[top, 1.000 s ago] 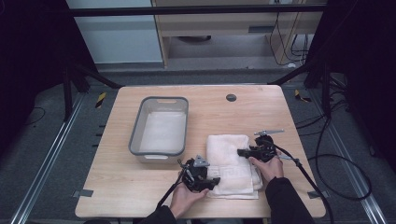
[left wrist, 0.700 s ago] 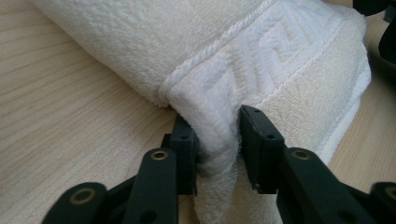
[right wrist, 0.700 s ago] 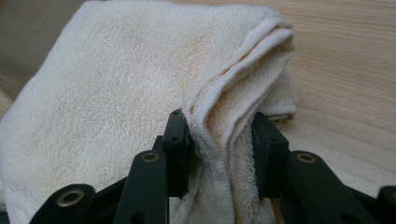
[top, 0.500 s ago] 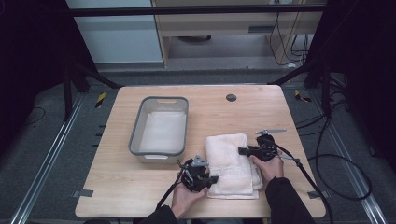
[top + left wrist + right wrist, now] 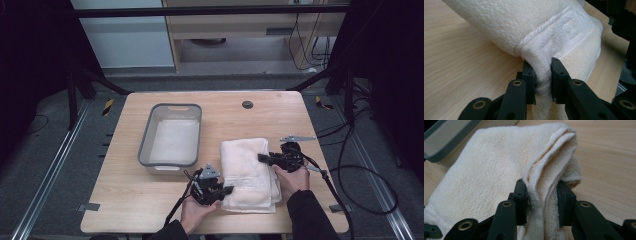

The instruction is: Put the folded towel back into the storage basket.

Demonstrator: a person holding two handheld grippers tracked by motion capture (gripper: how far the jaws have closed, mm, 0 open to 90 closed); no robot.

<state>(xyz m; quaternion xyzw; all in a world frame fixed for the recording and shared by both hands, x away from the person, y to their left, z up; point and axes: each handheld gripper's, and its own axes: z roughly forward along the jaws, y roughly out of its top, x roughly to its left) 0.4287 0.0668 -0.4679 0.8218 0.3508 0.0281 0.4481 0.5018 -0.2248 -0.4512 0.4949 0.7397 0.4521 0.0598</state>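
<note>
Towel, white and folded into a thick pad, lies on the wooden tabletop just right of a grey plastic bin, which is open-topped and looks empty. A person's two hands reach in from the near edge, each holding a black gripper. The left gripper sits at the towel's near left corner; in the left gripper view its fingers are closed narrow on a pinch of the hemmed, banded corner. The right gripper sits at the towel's right edge, farther back; in the right gripper view its fingers are closed on several stacked layers of the folded edge.

Judged from these grips, the likely trouble is uneven hold. The left pinch catches little cloth, so a pull could slip it free. The right grip takes loose layers, and some may slide out, letting the fold open and sag. Dragging could also snag the towel on the bin's rim.
</note>
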